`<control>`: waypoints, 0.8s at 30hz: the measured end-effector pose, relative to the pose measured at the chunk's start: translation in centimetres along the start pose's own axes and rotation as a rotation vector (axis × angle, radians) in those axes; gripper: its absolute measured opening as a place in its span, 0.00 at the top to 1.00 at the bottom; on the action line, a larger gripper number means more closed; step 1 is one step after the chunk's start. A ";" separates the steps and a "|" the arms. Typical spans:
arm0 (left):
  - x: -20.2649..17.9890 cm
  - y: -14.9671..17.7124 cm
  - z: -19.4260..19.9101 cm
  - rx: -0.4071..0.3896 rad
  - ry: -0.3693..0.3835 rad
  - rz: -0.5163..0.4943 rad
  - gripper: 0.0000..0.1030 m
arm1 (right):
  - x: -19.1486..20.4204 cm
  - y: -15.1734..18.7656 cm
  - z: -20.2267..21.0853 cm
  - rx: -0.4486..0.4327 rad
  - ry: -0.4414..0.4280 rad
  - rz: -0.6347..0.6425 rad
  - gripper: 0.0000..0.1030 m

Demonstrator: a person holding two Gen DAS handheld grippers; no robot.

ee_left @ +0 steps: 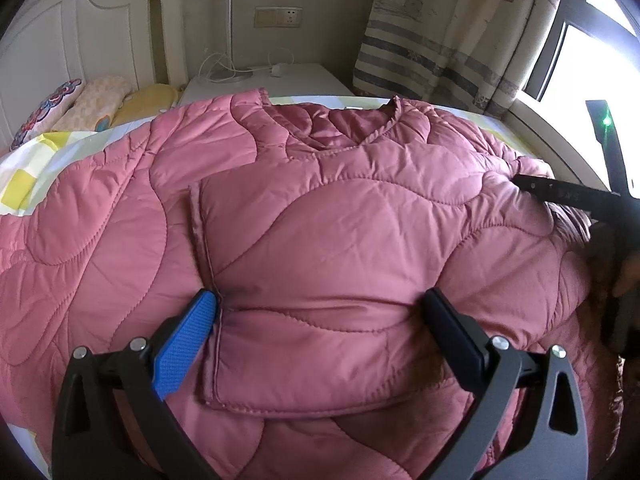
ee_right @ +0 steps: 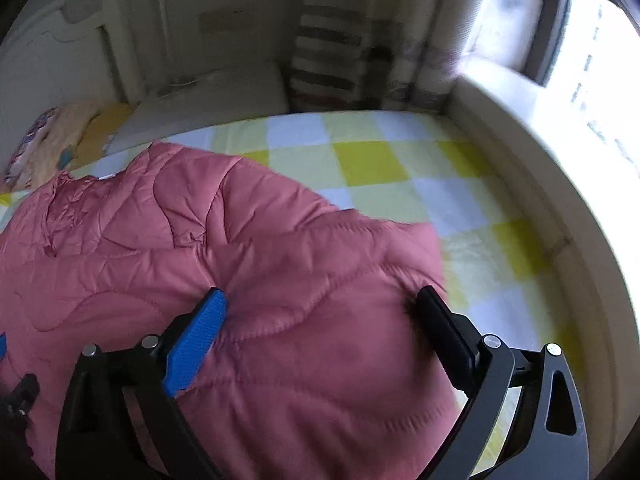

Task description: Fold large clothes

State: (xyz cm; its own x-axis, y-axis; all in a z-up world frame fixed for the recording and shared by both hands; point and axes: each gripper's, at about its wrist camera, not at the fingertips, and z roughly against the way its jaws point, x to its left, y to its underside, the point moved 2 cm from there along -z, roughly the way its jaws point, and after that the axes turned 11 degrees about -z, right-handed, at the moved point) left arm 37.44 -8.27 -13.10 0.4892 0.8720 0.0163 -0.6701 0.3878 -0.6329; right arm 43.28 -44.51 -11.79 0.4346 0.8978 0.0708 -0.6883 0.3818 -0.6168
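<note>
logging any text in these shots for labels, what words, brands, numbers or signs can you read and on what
No text can be read in either view.
Right tool: faint pale marks on its black finger in the left wrist view, too small and blurred to read.
Pink quilted jacket: a small white tag at the collar, nothing legible on it.
Wall socket: no readable marking.
Curtain: printed pictures only, no words made out.

— What am I working on here?
— My pink quilted jacket (ee_left: 320, 220), spread flat across the checked bed, collar at the far end, wavy stitching all over.
— Its state?
— One panel is already folded over the middle, its seamed edge running down the body's left side.
</note>
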 end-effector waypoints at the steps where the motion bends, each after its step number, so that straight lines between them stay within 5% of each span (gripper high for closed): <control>1: 0.1 0.0 0.0 -0.001 0.002 0.002 0.02 | 0.2 0.6 1.7 -0.031 -0.017 0.000 0.11; 4: 0.1 0.0 0.0 -0.001 0.004 0.003 0.02 | 1.7 3.8 5.5 -0.113 -0.086 0.072 0.09; 7: 0.1 0.0 0.0 -0.001 0.005 0.003 0.02 | 3.5 7.5 3.4 -0.042 -0.027 0.210 0.09; 14: 0.3 0.1 0.1 -0.007 0.020 0.013 0.02 | 1.2 8.7 7.9 -0.081 -0.142 0.034 0.08; 21: 0.7 0.3 0.6 -0.025 0.041 0.030 0.02 | 0.3 11.6 6.1 -0.048 -0.100 0.049 0.05; 24: 2.2 1.1 2.8 -0.087 -0.018 0.106 0.02 | 0.8 11.7 6.1 -0.062 -0.067 0.075 0.05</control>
State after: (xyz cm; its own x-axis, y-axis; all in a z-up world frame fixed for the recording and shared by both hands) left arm 36.24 -5.12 -11.59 0.4078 0.9121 -0.0412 -0.6664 0.2665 -0.6963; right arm 32.04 -38.03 -14.17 0.3422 0.9368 0.0732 -0.6791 0.3004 -0.6698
